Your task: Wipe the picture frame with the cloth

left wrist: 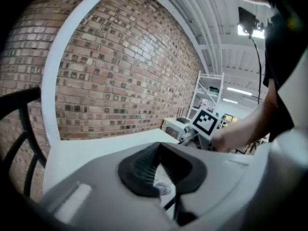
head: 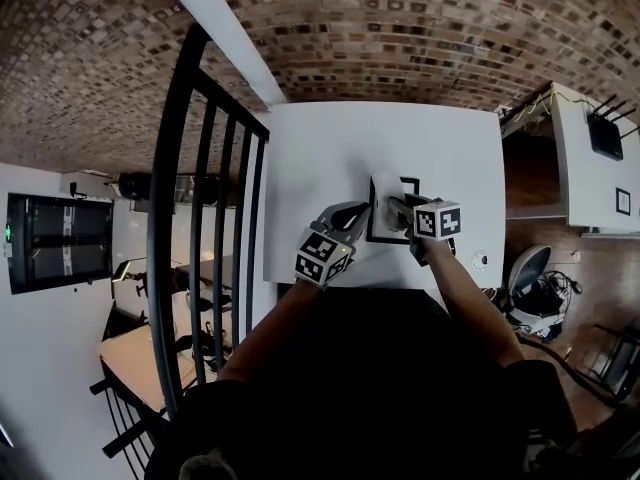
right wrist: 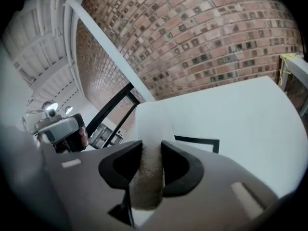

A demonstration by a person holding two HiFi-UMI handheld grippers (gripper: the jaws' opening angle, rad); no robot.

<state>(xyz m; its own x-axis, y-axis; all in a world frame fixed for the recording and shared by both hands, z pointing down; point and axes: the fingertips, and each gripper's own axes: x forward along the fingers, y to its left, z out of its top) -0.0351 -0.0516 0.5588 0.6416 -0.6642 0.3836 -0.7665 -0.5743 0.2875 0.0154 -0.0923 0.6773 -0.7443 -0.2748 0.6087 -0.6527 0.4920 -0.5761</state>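
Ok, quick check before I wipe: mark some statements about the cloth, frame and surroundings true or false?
1. The right gripper has its jaws shut on the cloth. True.
2. The frame stands upright against the wall. False: it lies flat on the table.
3. The frame has a black border. True.
4. The wall is plain white plaster. False: it is brick.
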